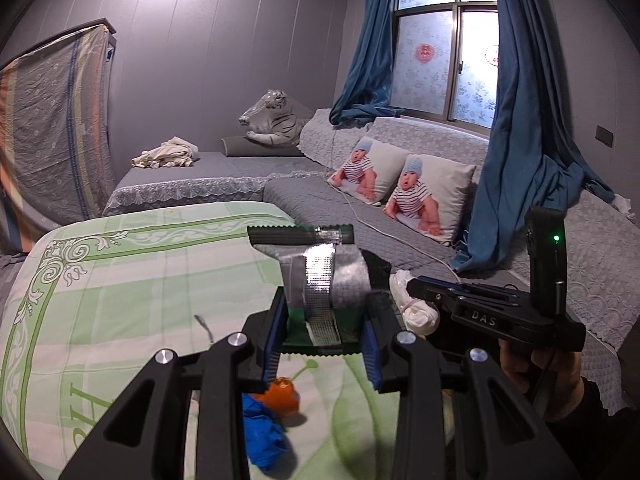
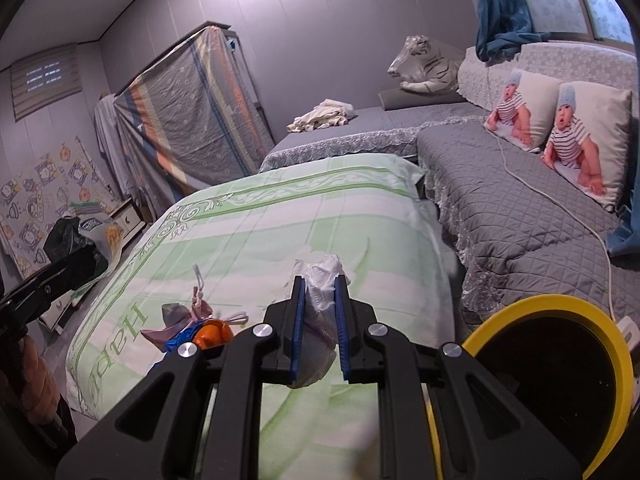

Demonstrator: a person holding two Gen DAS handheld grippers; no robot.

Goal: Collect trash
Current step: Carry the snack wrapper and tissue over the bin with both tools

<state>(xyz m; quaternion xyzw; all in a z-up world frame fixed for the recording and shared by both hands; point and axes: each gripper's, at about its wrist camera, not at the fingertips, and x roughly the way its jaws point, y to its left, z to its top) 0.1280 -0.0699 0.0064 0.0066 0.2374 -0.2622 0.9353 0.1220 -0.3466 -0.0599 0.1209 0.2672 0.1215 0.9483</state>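
Two grippers carry loads: the left gripper (image 1: 324,344) is clamped on a silver-and-green foil wrapper (image 1: 320,276), the right gripper (image 2: 320,320) on a crumpled white tissue wad (image 2: 320,284). The yellow-rimmed black bin (image 2: 560,364) lies near right, closest to the right gripper.

Dim room — window (image 1: 448,56) glare, fisheye-bent edges, dark corners.
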